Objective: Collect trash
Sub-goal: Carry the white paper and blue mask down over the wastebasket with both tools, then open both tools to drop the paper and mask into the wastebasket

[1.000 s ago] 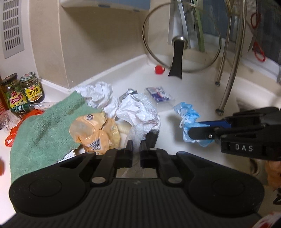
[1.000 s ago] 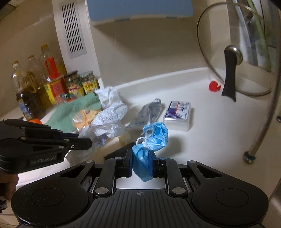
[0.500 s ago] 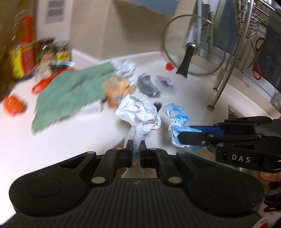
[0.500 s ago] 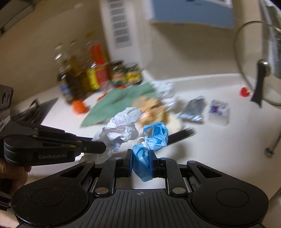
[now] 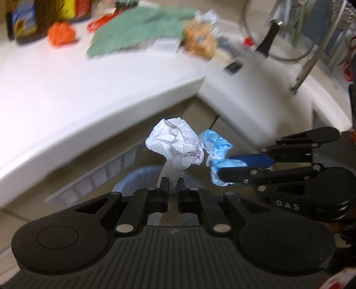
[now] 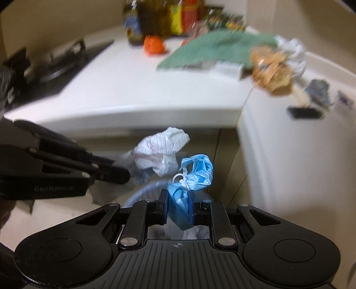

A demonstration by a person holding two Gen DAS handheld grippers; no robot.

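My left gripper [image 5: 171,185] is shut on a crumpled white paper towel [image 5: 175,144], which also shows in the right wrist view [image 6: 162,153]. My right gripper [image 6: 179,200] is shut on a crumpled blue face mask [image 6: 191,177], seen in the left wrist view [image 5: 217,151] beside the towel. Both hang off the counter, above a round bin with a pale liner [image 6: 142,193], partly hidden behind the grippers [image 5: 133,177]. More trash lies on the white counter: an orange wrapper [image 6: 270,69], white paper [image 6: 291,47] and a grey wrapper [image 6: 318,89].
A green cloth [image 6: 218,49], an orange object [image 6: 153,44], bottles [image 6: 160,20] and a stove [image 6: 51,66] are on the counter. A small black object [image 6: 304,113] lies near its inner corner. A glass lid and a metal rack [image 5: 311,44] stand at the back right.
Both grippers have pulled back off the counter and dropped lower with their trash. They now hang over the bin by the cabinet front. The view is blurred by motion.
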